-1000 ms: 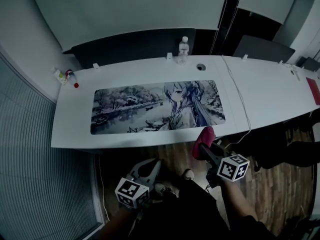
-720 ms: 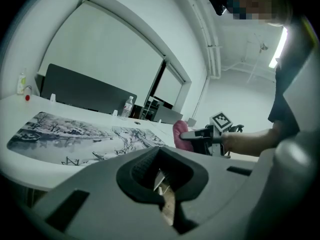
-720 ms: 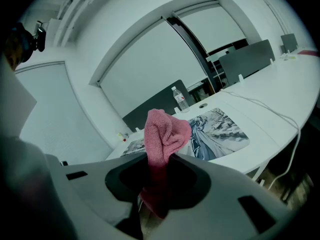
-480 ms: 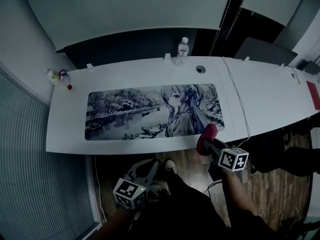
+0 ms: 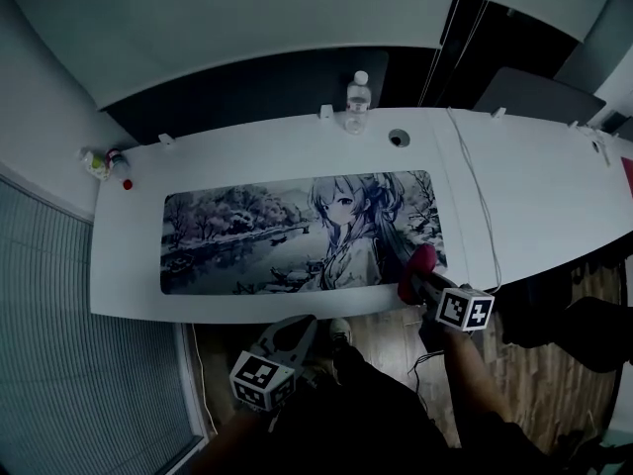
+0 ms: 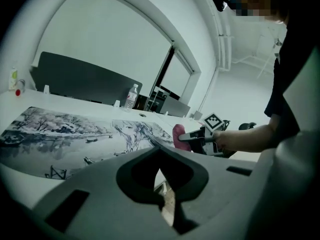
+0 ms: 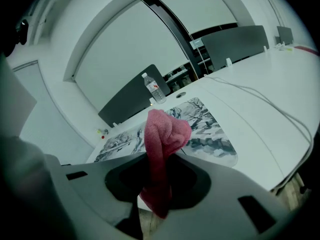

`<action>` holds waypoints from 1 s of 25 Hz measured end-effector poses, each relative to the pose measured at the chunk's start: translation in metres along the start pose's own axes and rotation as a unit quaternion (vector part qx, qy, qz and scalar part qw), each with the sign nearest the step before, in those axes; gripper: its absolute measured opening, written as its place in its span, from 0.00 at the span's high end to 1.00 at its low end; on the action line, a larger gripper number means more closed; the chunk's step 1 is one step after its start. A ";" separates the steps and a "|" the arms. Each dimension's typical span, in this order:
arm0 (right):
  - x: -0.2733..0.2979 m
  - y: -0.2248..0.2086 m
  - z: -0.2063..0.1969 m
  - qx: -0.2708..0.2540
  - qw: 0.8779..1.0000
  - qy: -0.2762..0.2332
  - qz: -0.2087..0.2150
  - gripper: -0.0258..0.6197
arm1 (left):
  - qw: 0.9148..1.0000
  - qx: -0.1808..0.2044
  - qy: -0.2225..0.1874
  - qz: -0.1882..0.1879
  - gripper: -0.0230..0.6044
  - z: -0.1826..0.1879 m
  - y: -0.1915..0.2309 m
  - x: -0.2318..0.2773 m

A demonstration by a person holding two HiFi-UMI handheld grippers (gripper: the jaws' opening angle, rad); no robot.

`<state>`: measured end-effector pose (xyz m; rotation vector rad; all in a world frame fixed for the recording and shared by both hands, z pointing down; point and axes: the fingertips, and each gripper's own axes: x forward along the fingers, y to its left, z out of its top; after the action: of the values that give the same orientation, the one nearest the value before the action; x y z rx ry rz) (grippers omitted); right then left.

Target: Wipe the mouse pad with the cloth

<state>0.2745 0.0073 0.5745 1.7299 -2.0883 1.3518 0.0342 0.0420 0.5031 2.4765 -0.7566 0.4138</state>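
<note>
A long mouse pad (image 5: 277, 236) printed with a grey anime scene lies flat on the white desk (image 5: 514, 196). My right gripper (image 5: 423, 273) is shut on a bunched red cloth (image 5: 419, 263), which hangs over the pad's near right corner. In the right gripper view the cloth (image 7: 162, 134) sticks up between the jaws, with the pad (image 7: 205, 124) just beyond. Whether the cloth touches the pad I cannot tell. My left gripper (image 5: 295, 331) hangs below the desk's front edge, shut and holding nothing. From the left gripper view I see the pad (image 6: 65, 134) and the cloth (image 6: 178, 134).
A water bottle (image 5: 357, 100) stands at the desk's back edge beside a round cable port (image 5: 399, 138). A thin cable (image 5: 473, 201) runs across the desk right of the pad. Small bottles (image 5: 99, 162) sit at the far left corner. Dark chairs stand behind.
My right gripper has carried the red cloth up from below the desk edge to the pad's near right corner. The left gripper has stayed low.
</note>
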 end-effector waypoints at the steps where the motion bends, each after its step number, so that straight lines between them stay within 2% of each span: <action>1: 0.003 -0.007 0.002 0.001 1.000 0.004 -0.003 0.80 | 1.000 -0.001 0.004 0.000 0.96 0.001 0.001 0.006; 7: 0.022 -0.034 0.008 -0.020 0.999 0.045 -0.019 0.79 | 1.000 -0.009 0.020 -0.001 0.96 0.006 0.005 0.037; 16: 0.048 -0.055 0.000 -0.029 0.991 0.123 -0.034 0.79 | 1.000 -0.012 0.014 0.017 0.96 0.017 0.017 0.053; 25: 0.055 -0.050 -0.002 -0.018 0.989 0.142 -0.034 0.79 | 1.000 -0.012 0.011 0.021 0.96 0.021 0.029 0.048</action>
<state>0.2968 -0.0296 0.6351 1.4794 -1.8697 1.4340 0.0584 -0.0112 0.5176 2.4330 -0.8011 0.4440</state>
